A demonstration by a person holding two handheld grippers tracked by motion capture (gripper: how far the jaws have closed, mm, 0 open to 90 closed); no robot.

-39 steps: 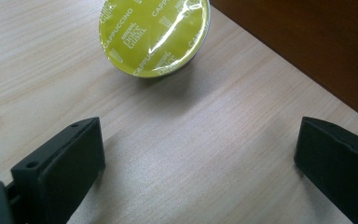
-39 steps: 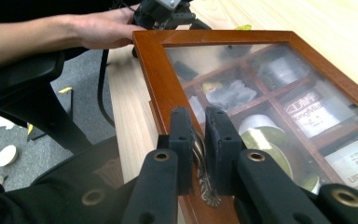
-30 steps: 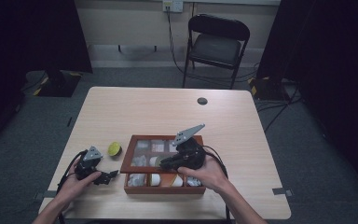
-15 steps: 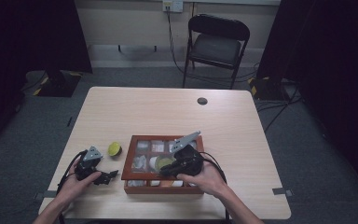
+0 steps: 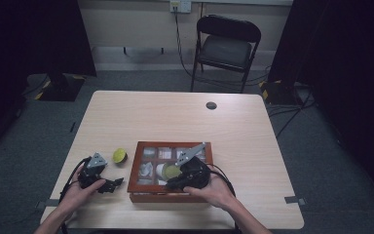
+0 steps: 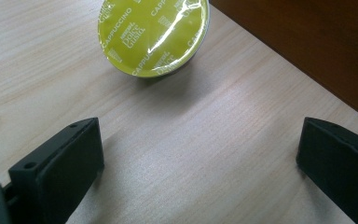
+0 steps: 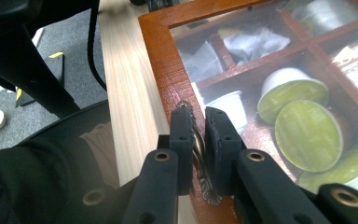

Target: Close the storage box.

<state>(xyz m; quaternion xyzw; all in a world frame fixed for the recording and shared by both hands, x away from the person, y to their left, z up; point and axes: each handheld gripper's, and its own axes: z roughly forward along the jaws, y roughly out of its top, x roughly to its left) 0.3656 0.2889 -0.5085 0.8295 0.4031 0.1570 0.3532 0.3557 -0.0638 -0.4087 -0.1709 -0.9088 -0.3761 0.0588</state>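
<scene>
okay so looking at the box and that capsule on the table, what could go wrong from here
The right gripper is shut on a small metal latch at the front edge of the wooden box; the narrow hold could slip, dropping the glass lid if lifted. The left gripper is open short of the green capsule, which sits near the box wall and could be nudged against it.
</scene>
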